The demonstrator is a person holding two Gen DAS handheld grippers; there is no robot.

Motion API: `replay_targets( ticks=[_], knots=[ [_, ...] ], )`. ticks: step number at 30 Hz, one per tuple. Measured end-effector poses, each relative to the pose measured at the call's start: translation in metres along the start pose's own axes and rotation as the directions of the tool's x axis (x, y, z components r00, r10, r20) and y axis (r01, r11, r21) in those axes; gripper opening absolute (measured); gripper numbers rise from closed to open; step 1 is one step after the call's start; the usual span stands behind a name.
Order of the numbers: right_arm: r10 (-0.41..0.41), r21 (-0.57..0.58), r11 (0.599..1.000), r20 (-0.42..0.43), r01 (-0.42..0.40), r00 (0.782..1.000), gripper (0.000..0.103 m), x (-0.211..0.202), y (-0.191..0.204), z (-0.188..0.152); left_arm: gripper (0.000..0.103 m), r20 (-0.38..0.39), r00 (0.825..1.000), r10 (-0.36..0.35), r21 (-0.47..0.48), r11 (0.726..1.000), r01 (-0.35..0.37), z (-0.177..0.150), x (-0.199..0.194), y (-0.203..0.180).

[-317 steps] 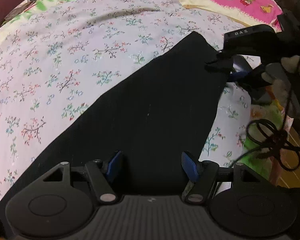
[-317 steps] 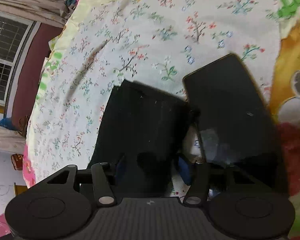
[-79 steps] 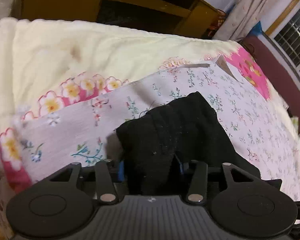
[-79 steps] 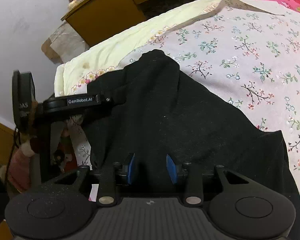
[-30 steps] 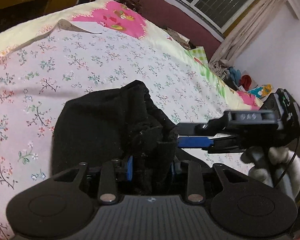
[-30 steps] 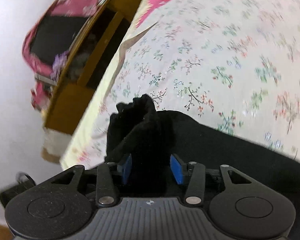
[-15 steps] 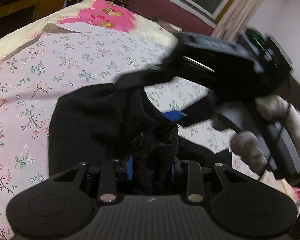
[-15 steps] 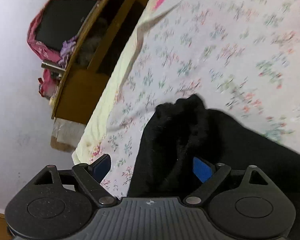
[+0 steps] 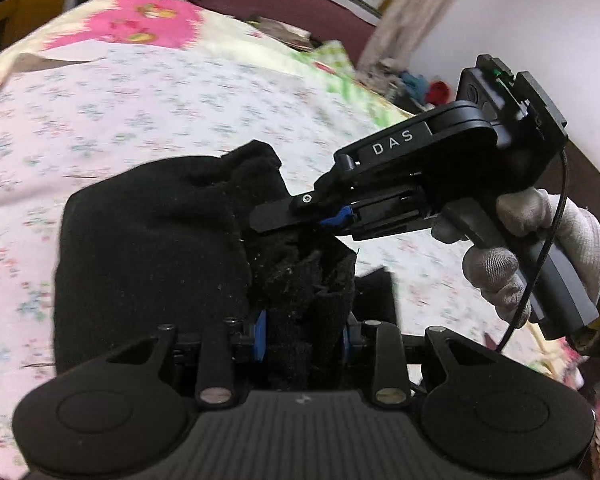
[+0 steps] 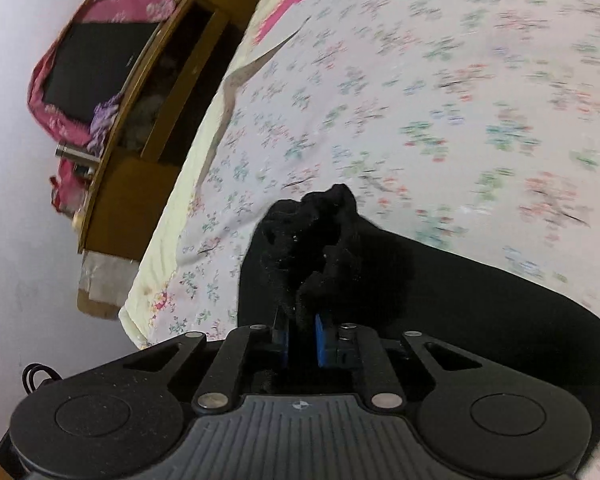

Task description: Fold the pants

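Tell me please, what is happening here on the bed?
A person is folding black pants on a flowered bedsheet, with a hand-held gripper in each hand. The left gripper is shut on a bunched part of the fabric. The right gripper is also shut on a bunch of it, close beside the left one. The rest of the pants lies spread on the sheet. The fold is not finished.

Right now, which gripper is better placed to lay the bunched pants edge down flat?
Probably right: the right gripper is shut on the pants edge over open floral bedsheet; the left gripper holds a thicker bunch.
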State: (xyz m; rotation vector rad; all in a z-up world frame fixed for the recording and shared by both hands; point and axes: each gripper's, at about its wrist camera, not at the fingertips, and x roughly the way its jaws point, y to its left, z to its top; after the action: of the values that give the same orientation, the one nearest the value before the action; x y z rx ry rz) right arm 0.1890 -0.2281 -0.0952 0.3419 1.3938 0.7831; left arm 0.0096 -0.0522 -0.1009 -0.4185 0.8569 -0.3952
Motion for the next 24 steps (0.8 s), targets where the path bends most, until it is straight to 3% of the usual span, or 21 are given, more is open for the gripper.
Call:
replay_targets(
  ticks=[9, 18, 24],
  knots=[
    [-0.084, 0.11, 0.991, 0.08, 0.075, 0.993, 0.002, -0.062, -0.045, -0.033, 0.041, -0.089, 0.989, -0.12, 0.064, 0.99, 0.126, 0.0, 0.038, -0.053],
    [-0.121, 0.182, 0.979, 0.132, 0.096, 0.984, 0.002, -0.089, -0.09, -0.054, 0.041, -0.149, 0.979, -0.141, 0.114, 0.981, 0.158, -0.003, 0.074, -0.078],
    [-0.196, 0.184, 0.967, 0.111, 0.174, 0.974, 0.001, -0.076, -0.121, -0.061, 0.043, -0.211, 0.974, -0.085, 0.157, 0.98, 0.12, -0.02, 0.111, -0.079]
  ],
)
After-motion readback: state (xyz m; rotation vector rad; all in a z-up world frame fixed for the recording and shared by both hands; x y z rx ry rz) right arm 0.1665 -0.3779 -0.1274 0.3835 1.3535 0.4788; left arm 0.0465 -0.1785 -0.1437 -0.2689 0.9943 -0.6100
